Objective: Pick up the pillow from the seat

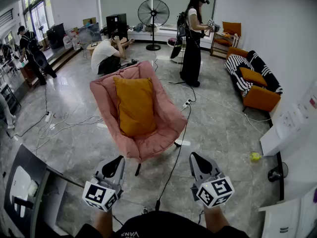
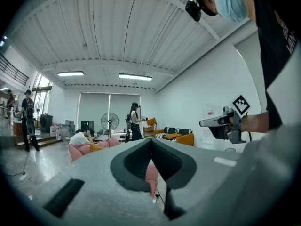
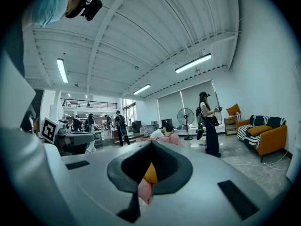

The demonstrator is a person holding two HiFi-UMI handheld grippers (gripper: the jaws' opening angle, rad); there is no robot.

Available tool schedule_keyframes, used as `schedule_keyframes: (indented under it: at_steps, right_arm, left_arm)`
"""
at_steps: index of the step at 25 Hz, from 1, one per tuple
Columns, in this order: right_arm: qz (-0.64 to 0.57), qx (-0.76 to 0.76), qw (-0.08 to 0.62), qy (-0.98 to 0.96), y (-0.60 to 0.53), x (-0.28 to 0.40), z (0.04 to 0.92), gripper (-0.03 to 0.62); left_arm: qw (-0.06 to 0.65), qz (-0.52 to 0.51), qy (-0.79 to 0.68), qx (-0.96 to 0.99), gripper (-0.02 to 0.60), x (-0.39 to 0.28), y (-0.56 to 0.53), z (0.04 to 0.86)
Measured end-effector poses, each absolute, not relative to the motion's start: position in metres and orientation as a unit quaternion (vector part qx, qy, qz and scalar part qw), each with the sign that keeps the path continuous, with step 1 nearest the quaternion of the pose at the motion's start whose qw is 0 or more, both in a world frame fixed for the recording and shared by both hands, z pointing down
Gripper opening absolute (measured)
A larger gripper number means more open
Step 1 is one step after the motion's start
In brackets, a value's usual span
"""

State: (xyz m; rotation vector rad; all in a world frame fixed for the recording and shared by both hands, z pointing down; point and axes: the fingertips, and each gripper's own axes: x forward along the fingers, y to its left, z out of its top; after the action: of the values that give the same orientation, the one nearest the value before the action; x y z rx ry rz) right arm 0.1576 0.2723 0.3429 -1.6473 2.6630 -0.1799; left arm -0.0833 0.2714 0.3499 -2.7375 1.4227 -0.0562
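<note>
A mustard-orange pillow (image 1: 134, 105) lies lengthwise on the seat and back of a pink padded chair (image 1: 163, 113) in the middle of the floor. Both of my grippers are held level, short of the chair's front edge and apart from it. The left gripper (image 1: 118, 160) is shut and empty, and so is the right gripper (image 1: 194, 157). In the left gripper view the shut jaws frame a strip of the pink chair (image 2: 151, 175). In the right gripper view a slice of the pillow (image 3: 151, 173) shows in the notch of the shut jaws, above pink fabric (image 3: 144, 190).
Black and white cables (image 1: 178, 148) run across the marble floor around the chair. A person (image 1: 192, 38) stands beyond it and another (image 1: 106, 52) sits on the floor. An orange sofa (image 1: 255, 81) is at the right, a fan (image 1: 153, 13) at the back, a table edge (image 1: 29, 182) at lower left.
</note>
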Motion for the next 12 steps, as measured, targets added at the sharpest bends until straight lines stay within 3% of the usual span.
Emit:
schedule_keyframes:
  at_steps: [9,11,12]
  right_arm:
    - [-0.08,-0.498,0.022,0.863,0.276,0.185,0.348,0.005]
    - [-0.09,-0.49,0.027,0.866,0.277,0.191,0.355,0.005]
    - [-0.092,-0.488,0.027,0.868,0.277,0.193,0.358,0.006]
  left_arm:
    - [0.013,-0.009,0.475,-0.88,0.021,-0.053,0.284,0.353]
    - [0.002,-0.008,0.473,-0.881,0.032,-0.043,0.289,0.359]
    - [-0.005,-0.009,0.471,-0.882,0.074,-0.037,0.291,0.363]
